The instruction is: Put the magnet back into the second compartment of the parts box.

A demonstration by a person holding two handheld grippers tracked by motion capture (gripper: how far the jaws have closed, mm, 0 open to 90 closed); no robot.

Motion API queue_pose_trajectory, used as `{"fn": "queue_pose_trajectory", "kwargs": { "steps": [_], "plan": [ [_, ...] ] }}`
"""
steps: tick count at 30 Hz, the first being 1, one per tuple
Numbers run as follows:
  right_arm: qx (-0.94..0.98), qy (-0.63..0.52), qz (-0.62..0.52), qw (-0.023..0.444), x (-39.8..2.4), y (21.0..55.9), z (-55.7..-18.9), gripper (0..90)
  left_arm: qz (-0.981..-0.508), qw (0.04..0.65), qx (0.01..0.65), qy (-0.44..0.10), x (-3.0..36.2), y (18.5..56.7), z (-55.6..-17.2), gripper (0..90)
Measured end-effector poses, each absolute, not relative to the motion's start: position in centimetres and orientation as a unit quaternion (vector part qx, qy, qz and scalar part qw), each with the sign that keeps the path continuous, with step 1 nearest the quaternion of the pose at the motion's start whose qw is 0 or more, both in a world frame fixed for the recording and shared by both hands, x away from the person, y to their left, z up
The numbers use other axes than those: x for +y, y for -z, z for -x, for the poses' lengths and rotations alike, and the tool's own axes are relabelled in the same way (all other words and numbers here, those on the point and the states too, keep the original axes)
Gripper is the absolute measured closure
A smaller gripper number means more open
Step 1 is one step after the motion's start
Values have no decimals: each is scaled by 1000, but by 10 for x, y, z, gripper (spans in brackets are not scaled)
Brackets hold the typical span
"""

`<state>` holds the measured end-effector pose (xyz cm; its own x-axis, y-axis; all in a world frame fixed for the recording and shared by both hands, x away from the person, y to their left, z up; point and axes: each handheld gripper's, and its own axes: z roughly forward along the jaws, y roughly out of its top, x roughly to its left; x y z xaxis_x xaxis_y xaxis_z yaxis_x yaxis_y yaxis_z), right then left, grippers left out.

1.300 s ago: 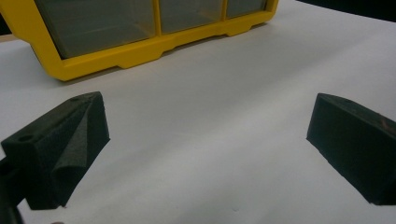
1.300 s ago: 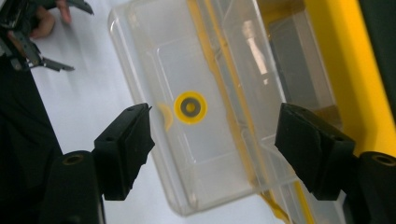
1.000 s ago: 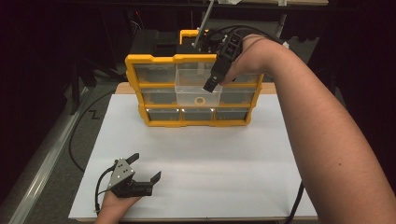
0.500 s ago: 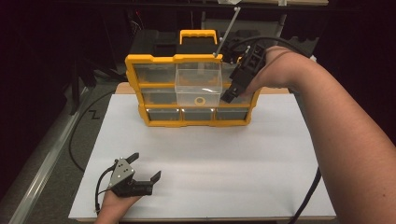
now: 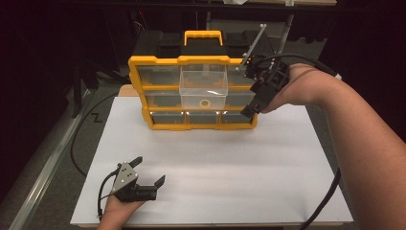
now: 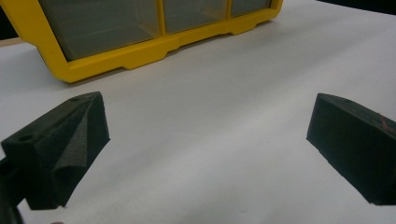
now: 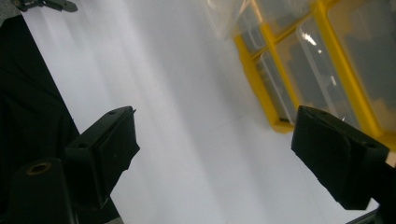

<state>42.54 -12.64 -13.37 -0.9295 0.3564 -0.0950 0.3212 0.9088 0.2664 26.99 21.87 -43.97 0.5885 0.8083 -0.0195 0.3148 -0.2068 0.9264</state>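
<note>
One clear drawer (image 5: 203, 86) juts out of the yellow organizer (image 5: 191, 93), a small ring (image 5: 205, 102) on its floor, just left of the right gripper (image 5: 250, 109). That gripper's jaws have just been opening and stand apart, nothing between them. My read: the drawer has been let go and the hand is backing away. Left gripper (image 5: 149, 172) rests on the white mat (image 5: 215, 163), jaws wide, organizer well ahead. Next move likely calls for reaching into the drawer for the ring.

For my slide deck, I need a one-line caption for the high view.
Right gripper open beside a yellow organizer with one clear drawer pulled out; left gripper open.
</note>
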Motion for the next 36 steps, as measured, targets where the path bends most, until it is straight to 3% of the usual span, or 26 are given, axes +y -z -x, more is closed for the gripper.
{"fn": "queue_pose_trajectory", "kwargs": {
  "steps": [10, 36],
  "plan": [
    [970, -123, -197, 77, -155, 153, -414, 2, -736, 503, 381, -245, 218, 440, -270, 3],
    [965, -114, -220, 86, -195, 197, -398, 1, -732, 505, 387, -243, 220, 439, -270, 3]
  ]
}}
